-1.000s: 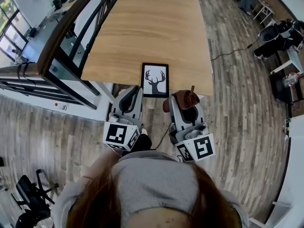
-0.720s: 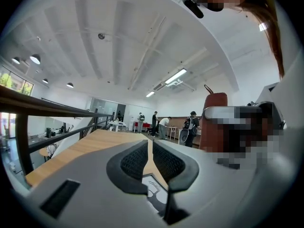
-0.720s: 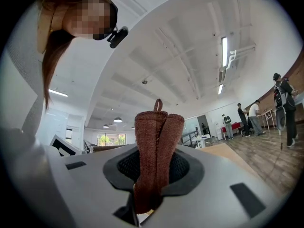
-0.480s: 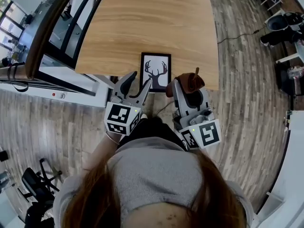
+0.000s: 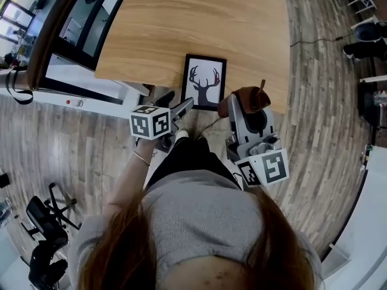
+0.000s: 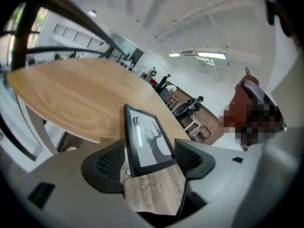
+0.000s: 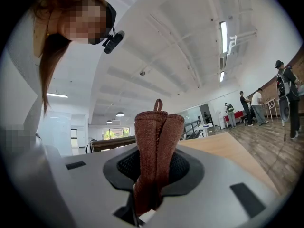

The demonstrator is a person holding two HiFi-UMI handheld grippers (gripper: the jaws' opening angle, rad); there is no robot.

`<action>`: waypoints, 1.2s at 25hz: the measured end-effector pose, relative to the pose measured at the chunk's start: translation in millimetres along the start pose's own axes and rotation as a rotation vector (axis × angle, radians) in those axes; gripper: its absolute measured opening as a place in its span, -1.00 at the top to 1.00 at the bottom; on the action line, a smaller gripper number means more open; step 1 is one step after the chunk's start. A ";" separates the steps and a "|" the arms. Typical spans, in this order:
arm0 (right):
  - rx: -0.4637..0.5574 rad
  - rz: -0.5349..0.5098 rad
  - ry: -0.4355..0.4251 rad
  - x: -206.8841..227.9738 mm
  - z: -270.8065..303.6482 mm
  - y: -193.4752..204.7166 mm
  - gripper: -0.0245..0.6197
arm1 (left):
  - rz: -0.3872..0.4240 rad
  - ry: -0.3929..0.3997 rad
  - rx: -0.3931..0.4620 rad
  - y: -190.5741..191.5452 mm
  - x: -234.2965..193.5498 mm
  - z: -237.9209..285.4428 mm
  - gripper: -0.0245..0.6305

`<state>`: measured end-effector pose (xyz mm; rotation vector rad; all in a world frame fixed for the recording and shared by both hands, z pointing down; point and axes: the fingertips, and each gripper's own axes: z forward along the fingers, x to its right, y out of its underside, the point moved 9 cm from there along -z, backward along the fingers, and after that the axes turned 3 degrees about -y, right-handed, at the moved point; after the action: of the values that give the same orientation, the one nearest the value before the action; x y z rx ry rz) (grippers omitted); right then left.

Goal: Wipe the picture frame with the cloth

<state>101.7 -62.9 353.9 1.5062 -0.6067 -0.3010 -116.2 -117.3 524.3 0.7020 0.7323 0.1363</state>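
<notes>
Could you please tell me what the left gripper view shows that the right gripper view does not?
Only the left gripper view shows the picture frame, its near end at the table edge and seen between the jaws of the left hand-held gripper, which have just been opening and do not press on it. Only the right gripper view shows the right hand-held gripper shut on the cloth. Both show the wooden table; a brown patch at the left view's right edge may be that cloth.

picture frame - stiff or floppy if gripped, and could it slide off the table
Probably stiff: the frame lies flat with straight edges. Its near end seems to overhang the table, so a push might tip or slide it off. The face shows glare, so likely slippery.
</notes>
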 end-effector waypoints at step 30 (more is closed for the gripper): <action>-0.045 0.066 0.069 17.7 -0.1 20.7 0.62 | -0.663 0.657 -0.022 30.3 -36.4 76.5 0.85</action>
<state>112.5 -71.1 377.5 1.4441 -0.5898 -0.2094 -89.5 -148.2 604.5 0.3533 1.5541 -0.2470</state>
